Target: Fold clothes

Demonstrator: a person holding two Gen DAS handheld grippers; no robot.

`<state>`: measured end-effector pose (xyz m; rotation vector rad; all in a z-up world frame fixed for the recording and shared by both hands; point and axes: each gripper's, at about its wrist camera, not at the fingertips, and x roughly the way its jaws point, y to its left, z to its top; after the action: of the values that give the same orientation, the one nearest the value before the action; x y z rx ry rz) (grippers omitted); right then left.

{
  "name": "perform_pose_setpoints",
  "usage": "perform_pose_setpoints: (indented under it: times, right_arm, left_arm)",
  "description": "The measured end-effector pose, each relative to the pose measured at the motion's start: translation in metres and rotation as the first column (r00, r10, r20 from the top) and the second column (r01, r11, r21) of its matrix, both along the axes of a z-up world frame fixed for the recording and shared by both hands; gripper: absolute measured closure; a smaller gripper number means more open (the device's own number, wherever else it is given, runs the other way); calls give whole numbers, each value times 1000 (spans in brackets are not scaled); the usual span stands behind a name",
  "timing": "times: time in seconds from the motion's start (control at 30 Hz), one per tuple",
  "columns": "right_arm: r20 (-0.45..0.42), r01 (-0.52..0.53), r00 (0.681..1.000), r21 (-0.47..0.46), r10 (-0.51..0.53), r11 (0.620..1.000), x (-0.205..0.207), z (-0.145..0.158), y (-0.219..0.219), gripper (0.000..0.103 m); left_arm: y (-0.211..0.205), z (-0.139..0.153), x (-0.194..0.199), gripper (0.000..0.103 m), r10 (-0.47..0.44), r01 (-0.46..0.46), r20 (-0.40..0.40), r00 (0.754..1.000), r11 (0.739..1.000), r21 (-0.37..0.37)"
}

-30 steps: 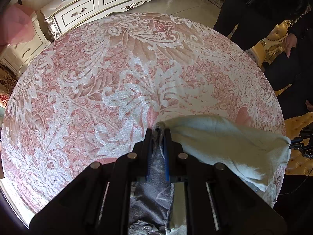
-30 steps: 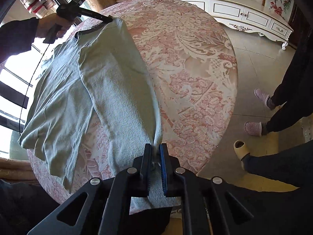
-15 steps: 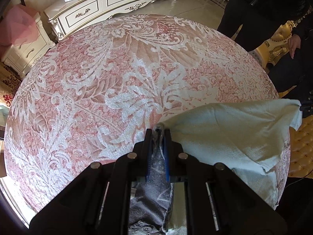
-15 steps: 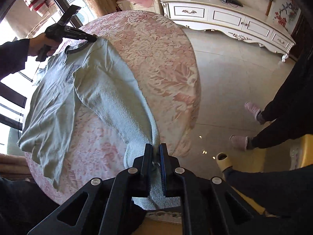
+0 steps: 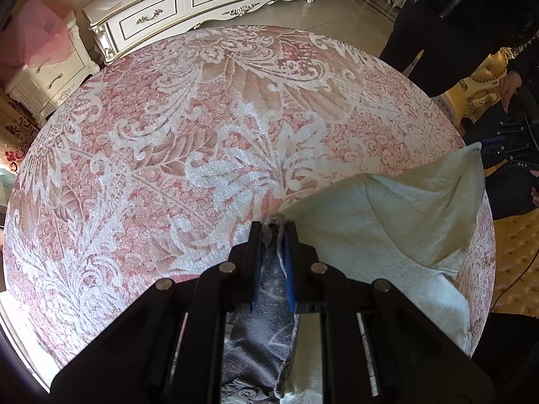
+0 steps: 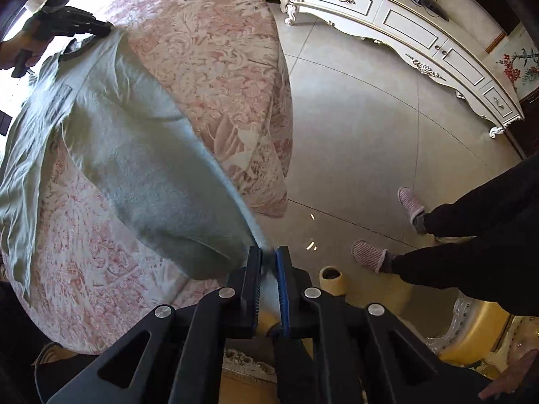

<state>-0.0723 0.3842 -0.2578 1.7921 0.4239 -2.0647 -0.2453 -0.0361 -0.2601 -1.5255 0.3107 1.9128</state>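
A pale green shirt [image 6: 134,141] with a dark collar is stretched over the round table [image 5: 202,128] covered in pink and white lace cloth. My left gripper [image 5: 273,225] is shut on the shirt's collar end; the shirt [image 5: 404,222] spreads to its right. My right gripper [image 6: 268,252] is shut on the shirt's bottom edge and holds it lifted beyond the table's rim, above the floor. In the right wrist view the left gripper [image 6: 77,27] shows at the far top left, on the collar.
A white and gold cabinet [image 5: 209,0] stands along the wall, also in the right wrist view [image 6: 404,30]. People in dark trousers [image 6: 471,229] and slippers stand on the tiled floor. Golden chairs [image 5: 515,262] are close to the table edge.
My right gripper has pulled the shirt's bottom edge up and away past the table's rim. The cloth has lifted and drawn taut. My left gripper has stayed on the collar.
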Motion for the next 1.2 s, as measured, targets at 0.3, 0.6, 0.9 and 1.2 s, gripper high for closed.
perform_pose_setpoints:
  times: [0.3,0.6,0.9,1.2]
  right_arm:
    - [-178,155,964,-235,-199,960,9,60,-46,78]
    - [-161,222,947,-305,-279,926,-22,41,-128,76]
    - [147,512,751,-745,-643,428,67,75,-33,26]
    - [522,695,241,-682,-818,-230,175,-12,31,25]
  left_arm:
    - [-52,49,12,44,357,-313,-123,926,908,279]
    - [-194,109,92,38,734,-635,-43,678,613,470]
    - [-419,73,282,12,920,-844,370,126,-96,527]
    - [-463,-13,358,12,781,-786,617,-99,-442,433]
